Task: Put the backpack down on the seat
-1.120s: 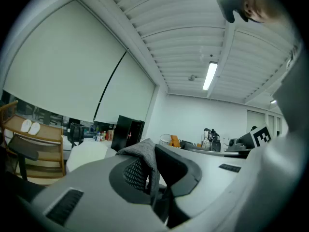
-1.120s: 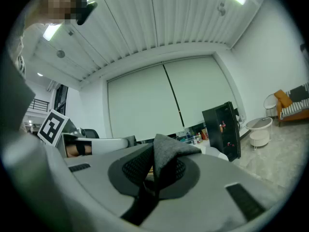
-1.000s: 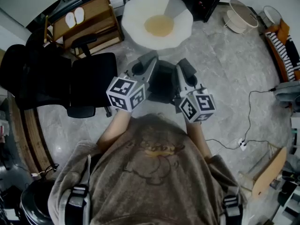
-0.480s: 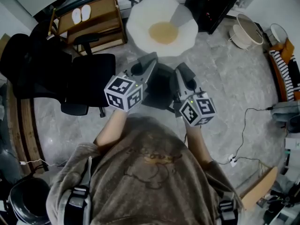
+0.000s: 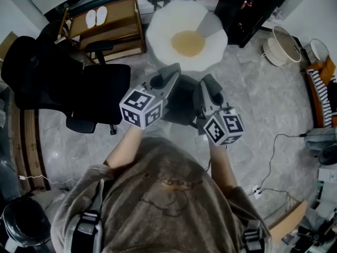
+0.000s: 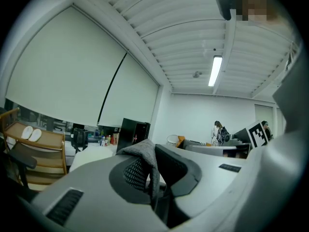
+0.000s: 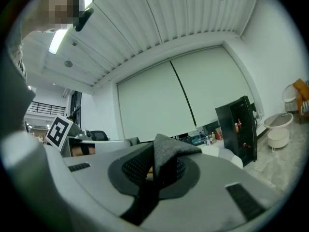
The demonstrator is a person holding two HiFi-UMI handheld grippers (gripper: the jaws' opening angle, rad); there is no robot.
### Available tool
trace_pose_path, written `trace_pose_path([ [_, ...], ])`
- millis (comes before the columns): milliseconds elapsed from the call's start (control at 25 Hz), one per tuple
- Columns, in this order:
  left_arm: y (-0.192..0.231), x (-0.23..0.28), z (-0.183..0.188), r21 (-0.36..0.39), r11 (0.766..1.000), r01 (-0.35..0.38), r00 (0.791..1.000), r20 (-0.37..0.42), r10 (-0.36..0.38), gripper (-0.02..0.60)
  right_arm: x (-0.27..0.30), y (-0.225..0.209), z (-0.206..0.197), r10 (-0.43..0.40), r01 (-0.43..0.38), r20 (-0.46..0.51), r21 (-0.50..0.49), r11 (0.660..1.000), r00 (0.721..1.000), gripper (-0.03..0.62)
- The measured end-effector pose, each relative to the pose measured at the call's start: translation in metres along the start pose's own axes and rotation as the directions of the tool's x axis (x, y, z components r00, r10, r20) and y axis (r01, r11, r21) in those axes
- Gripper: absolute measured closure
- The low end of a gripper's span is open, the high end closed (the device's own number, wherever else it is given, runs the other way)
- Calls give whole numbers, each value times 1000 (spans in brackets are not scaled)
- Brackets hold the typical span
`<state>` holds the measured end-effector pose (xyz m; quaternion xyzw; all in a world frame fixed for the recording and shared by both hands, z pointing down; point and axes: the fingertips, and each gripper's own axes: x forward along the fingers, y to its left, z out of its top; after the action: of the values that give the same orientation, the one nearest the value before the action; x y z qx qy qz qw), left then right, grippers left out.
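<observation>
Together, left claw (image 5: 169, 76) and right claw (image 5: 208, 84) pinch backpack (image 5: 181, 100).

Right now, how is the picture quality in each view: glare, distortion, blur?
Head view: fisheye bends the room's edges, and the dark backpack shows little detail. Left gripper view: round black border, ceiling light blown out white. Right gripper view: same border, walls and ceiling bow.

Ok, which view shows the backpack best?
Head view: the dark backpack hangs between left claw and right claw, the black chair seat off to its left. Each gripper view shows only a grey fold of it pinched in that shut claw.
</observation>
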<state>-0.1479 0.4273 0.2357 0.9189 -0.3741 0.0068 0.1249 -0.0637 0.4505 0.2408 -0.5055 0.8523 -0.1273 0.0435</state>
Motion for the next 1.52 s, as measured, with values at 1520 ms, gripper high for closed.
trace_pose_path([
  [1520, 145, 219, 20, -18, 995, 99, 987, -124, -101, 549, 190, -166, 25, -37, 38, -11, 114, 993, 999, 563],
])
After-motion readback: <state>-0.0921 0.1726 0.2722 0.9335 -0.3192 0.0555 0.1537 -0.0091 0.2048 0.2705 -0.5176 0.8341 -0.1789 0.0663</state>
